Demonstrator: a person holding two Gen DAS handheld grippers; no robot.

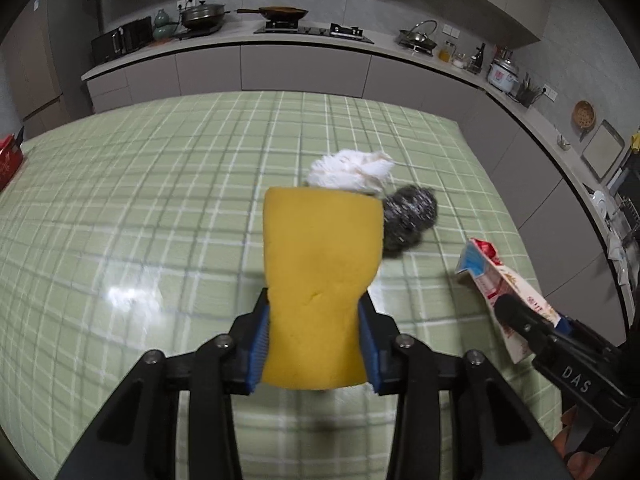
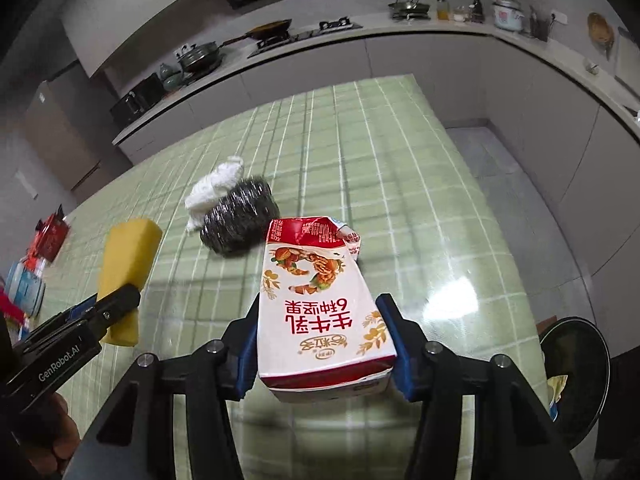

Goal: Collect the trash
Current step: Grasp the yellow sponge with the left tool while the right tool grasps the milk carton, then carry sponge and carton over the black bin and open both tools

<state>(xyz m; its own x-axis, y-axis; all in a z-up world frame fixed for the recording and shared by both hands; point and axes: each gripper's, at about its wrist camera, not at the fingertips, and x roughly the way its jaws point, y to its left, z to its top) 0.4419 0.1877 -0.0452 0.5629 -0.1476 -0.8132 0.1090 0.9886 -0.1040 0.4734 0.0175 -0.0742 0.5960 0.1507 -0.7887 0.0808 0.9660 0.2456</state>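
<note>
A yellow sponge (image 1: 320,280) is clamped between the blue pads of the left gripper (image 1: 316,312); its sides are pinched in where the pads press, and it is held clear of the table. In the right wrist view the same sponge (image 2: 128,264) is seen hanging from the left gripper (image 2: 120,300) at the left edge.

A red and white milk carton (image 2: 320,304) is gripped by the right gripper (image 2: 320,320), one blue pad against each side, its torn-open top pointing away from the camera. From the left wrist view the carton (image 1: 496,280) is seen at the right, held by the right gripper (image 1: 516,316).

Beyond both grippers, a crumpled white tissue (image 1: 352,172) and a steel wool scrubber (image 1: 408,216) lie touching each other on the green checked tablecloth (image 1: 160,200). A red box (image 1: 8,160) stands at the table's far left edge. A dark round bin (image 2: 576,376) is seen beside the table at the lower right of the right wrist view, with something pale inside. A kitchen counter (image 1: 280,38) with pots and a stove runs along the far wall.
</note>
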